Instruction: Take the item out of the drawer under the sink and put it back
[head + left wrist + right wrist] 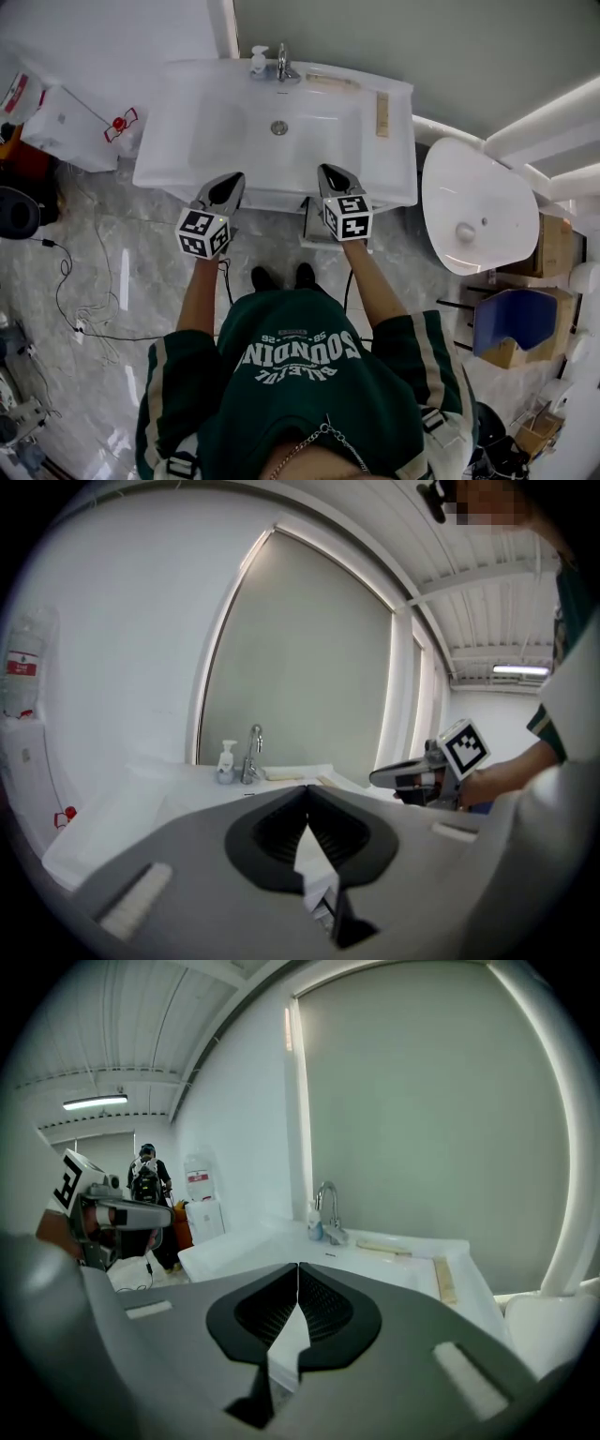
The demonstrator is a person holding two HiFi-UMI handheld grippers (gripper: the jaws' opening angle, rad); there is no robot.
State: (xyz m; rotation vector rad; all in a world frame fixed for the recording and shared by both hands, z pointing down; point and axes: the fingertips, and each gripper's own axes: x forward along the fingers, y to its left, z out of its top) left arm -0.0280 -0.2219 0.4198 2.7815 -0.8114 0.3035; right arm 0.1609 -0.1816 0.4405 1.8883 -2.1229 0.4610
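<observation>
A white sink vanity with a faucet and a soap bottle stands before me. Both grippers hover at its front edge, pointing at it. My left gripper is shut, with nothing between its jaws. My right gripper is also shut and holds nothing. Each gripper shows in the other's view, the right gripper and the left gripper. A pale panel shows under the sink edge between them; I cannot tell whether a drawer is open. No item is visible.
A wooden strip lies on the counter's right side. A loose white basin sits at the right, with cardboard boxes beyond it. Cables trail over the marble floor at left, near a white box. A person stands far off.
</observation>
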